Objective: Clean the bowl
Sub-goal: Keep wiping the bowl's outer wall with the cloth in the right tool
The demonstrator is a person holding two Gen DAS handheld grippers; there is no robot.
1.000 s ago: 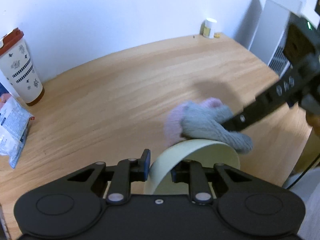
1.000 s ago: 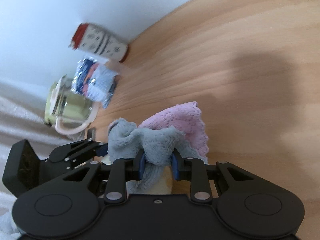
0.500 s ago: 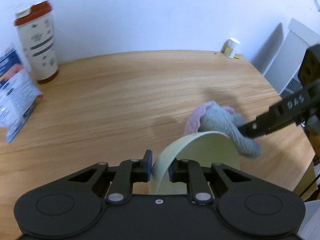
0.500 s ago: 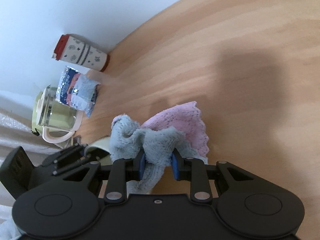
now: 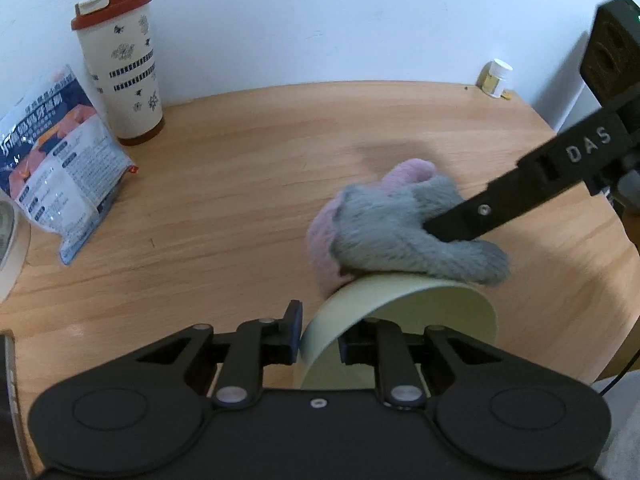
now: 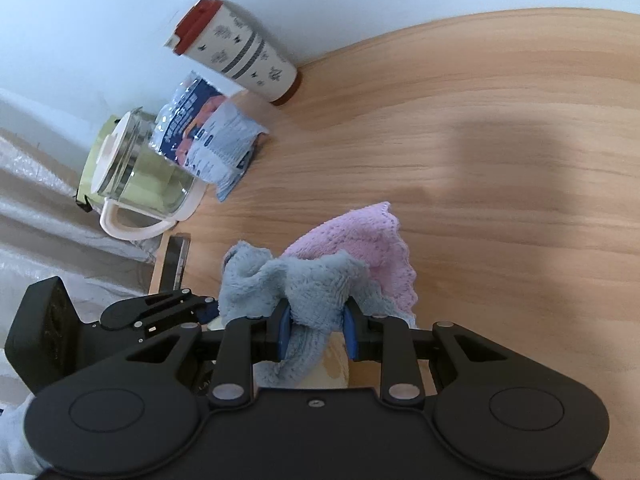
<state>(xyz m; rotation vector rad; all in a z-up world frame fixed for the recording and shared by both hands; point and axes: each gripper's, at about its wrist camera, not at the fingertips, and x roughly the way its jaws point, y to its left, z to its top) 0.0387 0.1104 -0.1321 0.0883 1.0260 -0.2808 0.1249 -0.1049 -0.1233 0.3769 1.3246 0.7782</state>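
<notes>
A pale yellow bowl [image 5: 420, 312] is tipped on its side, its wall standing between the fingers of my left gripper [image 5: 320, 340]. The pads still touch the wall while the jaws are opening. My right gripper [image 6: 315, 328] is shut on a fluffy grey and pink cloth [image 6: 320, 280]. In the left wrist view that cloth [image 5: 400, 232] rests on the bowl's upper rim, with the right gripper [image 5: 432, 226] reaching in from the right. Just a sliver of the bowl [image 6: 332, 372] shows under the cloth in the right wrist view.
On the wooden table [image 5: 240, 160], a tall cup with a red lid [image 5: 120, 68] stands by the wall, a snack packet [image 5: 60, 160] beside it. A glass kettle [image 6: 136, 176] sits at the left edge. A small jar [image 5: 496, 78] is far right.
The right gripper has swept the cloth along the bowl's rim, and it now lies on top of it. Both wrists have rolled; the cup and packet show more upright. The bowl has stayed between the left fingers.
</notes>
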